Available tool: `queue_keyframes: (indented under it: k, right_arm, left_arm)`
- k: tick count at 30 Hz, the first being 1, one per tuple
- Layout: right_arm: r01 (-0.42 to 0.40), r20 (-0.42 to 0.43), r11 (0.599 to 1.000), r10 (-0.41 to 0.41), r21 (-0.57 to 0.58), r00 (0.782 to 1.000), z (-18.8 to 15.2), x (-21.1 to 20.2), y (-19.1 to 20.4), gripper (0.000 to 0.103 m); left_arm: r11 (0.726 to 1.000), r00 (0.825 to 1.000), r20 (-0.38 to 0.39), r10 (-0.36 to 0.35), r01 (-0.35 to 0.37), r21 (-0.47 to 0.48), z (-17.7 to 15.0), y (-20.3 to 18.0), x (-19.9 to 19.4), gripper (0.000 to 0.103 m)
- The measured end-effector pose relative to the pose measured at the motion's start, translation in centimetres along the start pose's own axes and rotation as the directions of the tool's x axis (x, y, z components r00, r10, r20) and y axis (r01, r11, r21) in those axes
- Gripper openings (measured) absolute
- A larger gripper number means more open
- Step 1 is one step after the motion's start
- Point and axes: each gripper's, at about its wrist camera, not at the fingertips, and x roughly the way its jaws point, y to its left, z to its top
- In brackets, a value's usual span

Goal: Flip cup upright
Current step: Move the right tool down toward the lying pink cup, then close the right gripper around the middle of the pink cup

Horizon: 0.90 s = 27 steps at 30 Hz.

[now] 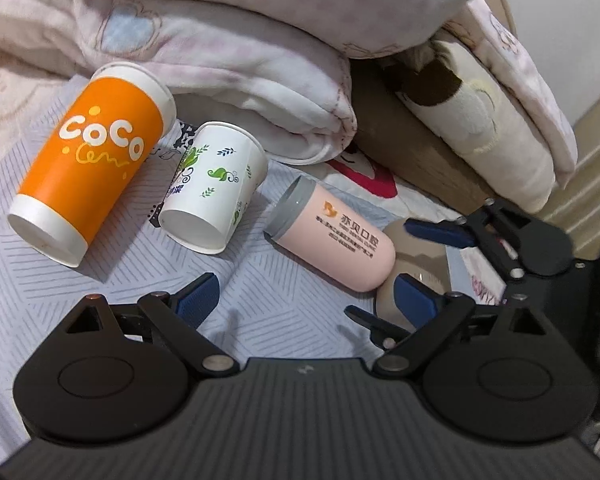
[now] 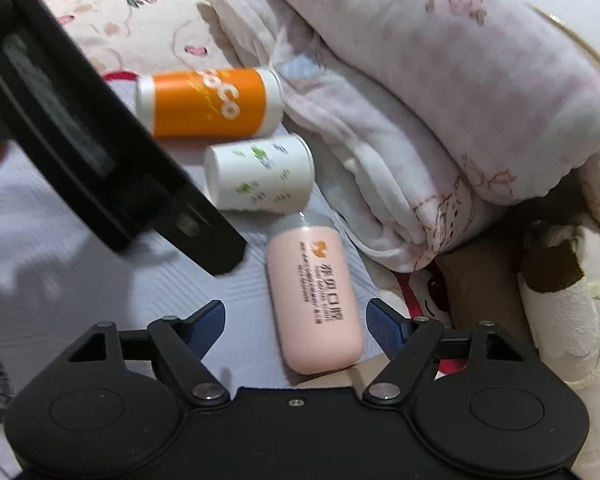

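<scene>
Three cups lie on their sides on a striped bedsheet. An orange COCO cup (image 1: 88, 160) (image 2: 210, 102) is at the left. A white leaf-print paper cup (image 1: 216, 188) (image 2: 260, 174) is in the middle. A pink cup with a grey rim (image 1: 332, 236) (image 2: 314, 300) is nearest. My left gripper (image 1: 306, 290) is open and empty, just in front of the pink cup. My right gripper (image 2: 296, 318) is open with its blue fingertips (image 2: 384, 318) either side of the pink cup's base; it also shows in the left wrist view (image 1: 426, 256).
A folded pink and white blanket (image 1: 240, 60) (image 2: 420, 100) is piled behind the cups. A plush toy (image 2: 560, 280) lies at the right. The left gripper's black body (image 2: 80, 120) crosses the right wrist view's upper left.
</scene>
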Motion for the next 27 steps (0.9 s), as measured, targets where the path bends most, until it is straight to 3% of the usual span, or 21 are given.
queue_keyframes:
  k: [7,12,14,15,20,27]
  right_arm:
    - [-0.052,-0.117,0.998,0.048,-0.038,0.992,0.4,4.9,-2.2,0.078]
    - [-0.067,-0.151,0.995,0.056,-0.069,0.987,0.6,6.0,-2.1,0.078]
    - [-0.053,-0.154,0.997,0.045,-0.049,0.987,0.5,6.1,-2.3,0.066]
    - [-0.039,-0.152,0.999,0.033,-0.037,0.988,0.6,6.1,-2.5,0.066]
    - [-0.058,-0.112,0.99,0.073,0.131,0.991,1.2,5.1,-3.0,0.066]
    - [-0.081,-0.092,0.919,0.125,0.386,0.988,1.2,3.3,-1.5,0.066]
  left_arm:
    - [0.999,0.999,-0.03,-0.019,0.018,-0.031,-0.2,1.4,1.4,0.095]
    - [0.999,0.999,-0.032,-0.019,0.018,-0.043,-0.5,1.9,1.9,0.095]
    - [0.998,0.999,-0.033,-0.023,0.022,-0.054,-0.5,2.1,1.9,0.095]
    - [0.998,0.999,-0.034,-0.024,0.022,-0.059,-0.5,2.2,1.8,0.095]
    - [0.996,0.999,-0.041,-0.034,0.03,-0.087,-0.7,2.7,1.4,0.095]
    - [0.997,0.997,-0.064,-0.03,0.025,-0.069,-1.2,2.9,-0.2,0.095]
